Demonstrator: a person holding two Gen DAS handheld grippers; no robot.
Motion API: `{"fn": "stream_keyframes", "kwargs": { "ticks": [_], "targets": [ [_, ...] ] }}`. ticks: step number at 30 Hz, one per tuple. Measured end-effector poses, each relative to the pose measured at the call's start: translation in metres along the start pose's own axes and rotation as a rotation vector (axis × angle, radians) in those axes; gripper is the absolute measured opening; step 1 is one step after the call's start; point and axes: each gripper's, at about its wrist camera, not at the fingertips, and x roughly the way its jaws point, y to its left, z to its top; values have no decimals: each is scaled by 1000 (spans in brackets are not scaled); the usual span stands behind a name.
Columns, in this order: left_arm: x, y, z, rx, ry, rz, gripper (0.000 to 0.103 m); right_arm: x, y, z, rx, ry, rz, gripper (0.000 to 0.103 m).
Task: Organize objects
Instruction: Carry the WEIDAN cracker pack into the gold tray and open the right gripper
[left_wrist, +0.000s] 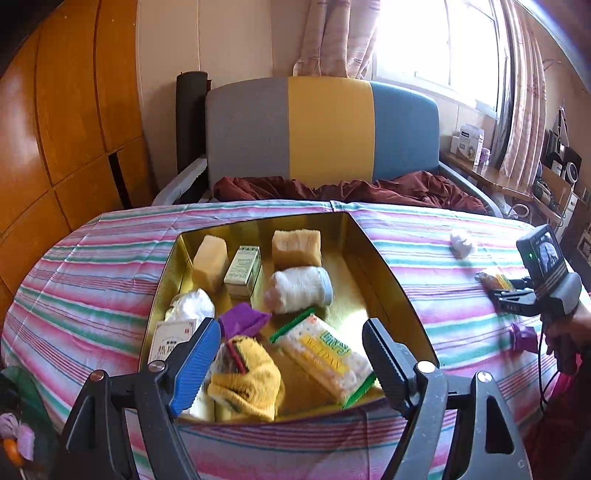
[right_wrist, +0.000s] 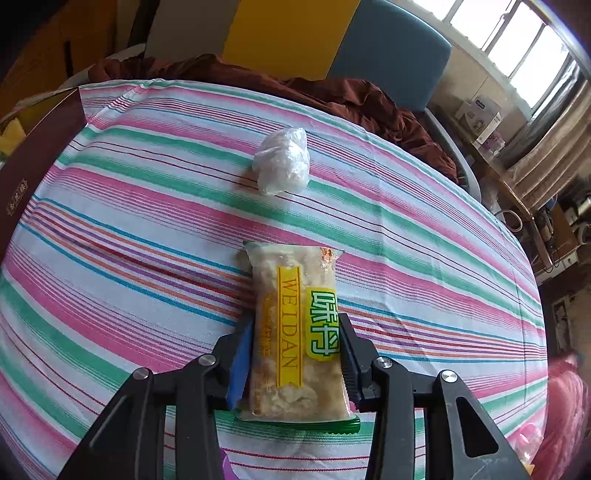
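My left gripper (left_wrist: 291, 328) hangs open above a gold-lined box (left_wrist: 373, 266) on the striped tablecloth, with nothing between its fingers. In the box lie two yellow sponges (left_wrist: 210, 264), a small carton (left_wrist: 243, 271), a rolled white sock (left_wrist: 299, 290), a purple piece (left_wrist: 243, 321), a yellow sock (left_wrist: 243, 380) and a snack pack (left_wrist: 325, 362). My right gripper (right_wrist: 295, 321) is shut on a second snack pack (right_wrist: 295, 332) that lies flat on the cloth. From the left wrist view that gripper (left_wrist: 495, 286) shows at the far right.
A crumpled white plastic bag (right_wrist: 282, 160) lies on the cloth beyond the held pack. A purple object (left_wrist: 522, 336) sits near the right hand. The box's brown outer wall (right_wrist: 33, 162) stands at the left. A grey, yellow and blue headboard (left_wrist: 325, 129) and a dark red blanket lie behind the table.
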Motion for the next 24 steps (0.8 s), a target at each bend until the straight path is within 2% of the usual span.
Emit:
{"fn": "stream_keyframes", "kwargs": {
  "ticks": [10,14,18,22,24],
  "targets": [
    [-3,10,-15,-8,22,1,80,-2,-2,3,55,56,3,42],
    [-4,15,-19,-12,14,2,80,-18,6,9,95,50,62,42],
    [-4,22,-22,-33,18,-1,80,-55,31,25,108,-20,140,42],
    [-2,30,-24,-58,23,-4,80,-97,74,48,92,-103,296,42],
    [-1,36,-25,-74,25,-3,80,-113,101,55,69,-132,347,42]
  ]
}}
